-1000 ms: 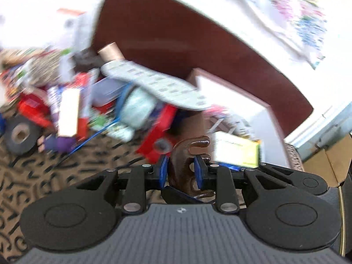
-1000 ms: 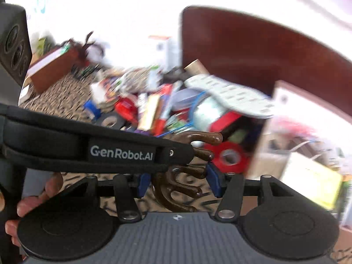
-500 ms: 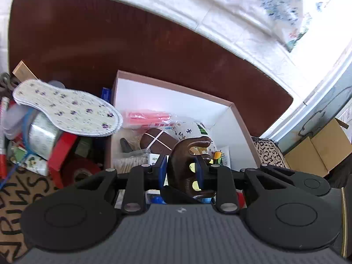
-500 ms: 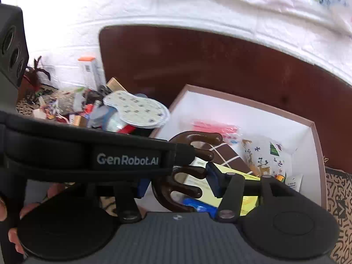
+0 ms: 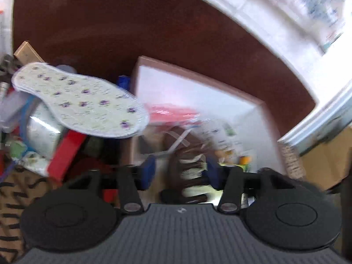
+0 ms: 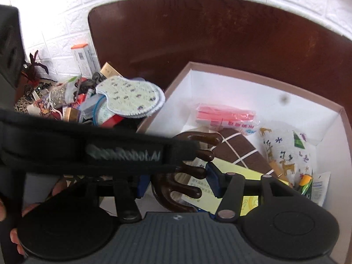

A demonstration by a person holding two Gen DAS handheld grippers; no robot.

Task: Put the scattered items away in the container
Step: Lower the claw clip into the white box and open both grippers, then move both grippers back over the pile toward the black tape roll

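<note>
A dark brown wooden comb (image 6: pixel 189 173) with thick teeth hangs over the white-lined box (image 6: pixel 242 88). In the left wrist view my left gripper (image 5: pixel 180 171) has its blue pads spread apart, and the comb (image 5: pixel 189 171) is a blur between them, free of the pads. My right gripper (image 6: pixel 176 182) is open around the comb, its blue pads on either side with gaps. The left gripper's strap crosses the right view and hides part of the comb. The box (image 5: pixel 198 88) holds a pink packet (image 6: pixel 226 116), a brown checked item and a reindeer-print pouch.
A pile of scattered items lies left of the box, topped by a flowered insole (image 5: pixel 81 101) (image 6: pixel 132 96). A red box (image 5: pixel 66 154) and a tape roll sit under it. A dark brown headboard (image 6: pixel 220 39) stands behind. A cardboard box (image 5: pixel 325 160) sits at the right.
Both grippers swung from the pile to above the box. The left gripper's pads, which were shut on the comb, have opened wide and the comb is dropping.
</note>
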